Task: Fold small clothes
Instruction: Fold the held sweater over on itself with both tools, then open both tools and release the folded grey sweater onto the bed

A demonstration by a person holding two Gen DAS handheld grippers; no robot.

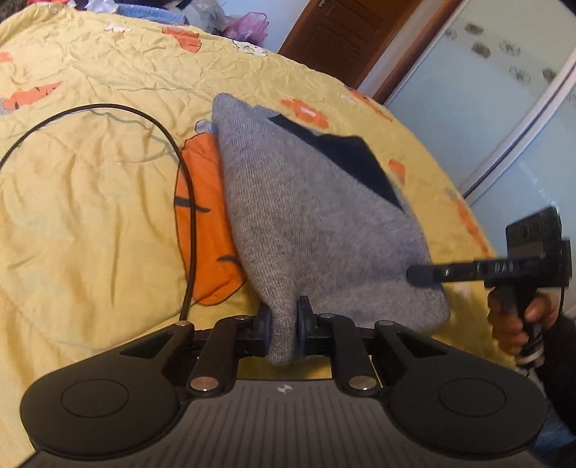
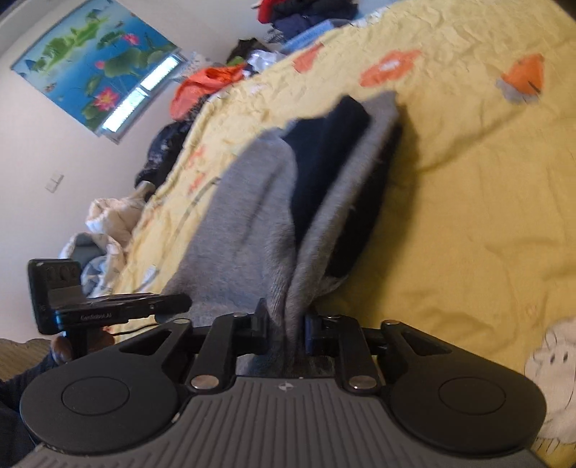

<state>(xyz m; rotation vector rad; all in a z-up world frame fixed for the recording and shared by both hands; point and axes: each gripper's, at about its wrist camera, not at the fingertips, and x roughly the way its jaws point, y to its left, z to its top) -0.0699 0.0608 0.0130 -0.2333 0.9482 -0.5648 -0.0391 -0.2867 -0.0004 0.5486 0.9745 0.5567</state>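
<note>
The left gripper [image 1: 283, 329] is closed on a bunched fold of the grey knit garment [image 1: 306, 223]; cloth fills the narrow gap between its pads. The right gripper [image 2: 286, 329] likewise pinches a gathered edge of the same garment [image 2: 252, 216], jaws drawn in tight on the fabric. In the left wrist view the right gripper's tips [image 1: 417, 275] meet the garment's near right corner, with the person's hand [image 1: 511, 324] on its grip.

The garment is raised at its near edge between the two grippers, and its far end rests on the yellow quilt [image 1: 90, 180], toward the quilt's right edge. A dark navy panel [image 1: 345, 158] shows on the garment's upper side; whether it is lining or a separate piece cannot be determined.

Surroundings: the quilt carries orange printed figures, one large orange patch [image 1: 205, 230] lying partly under the garment's left side. A black cable [image 1: 190, 230] loops over the quilt to the left of the garment and runs down to the left gripper, crossing that orange patch. Loose clothing [image 2: 205, 86] is heaped beyond the quilt's far edge. A lotus picture [image 2: 93, 61] hangs on the wall. A sliding frosted door [image 1: 504, 108] and a wooden door [image 1: 342, 32] stand past the quilt's right edge.
</note>
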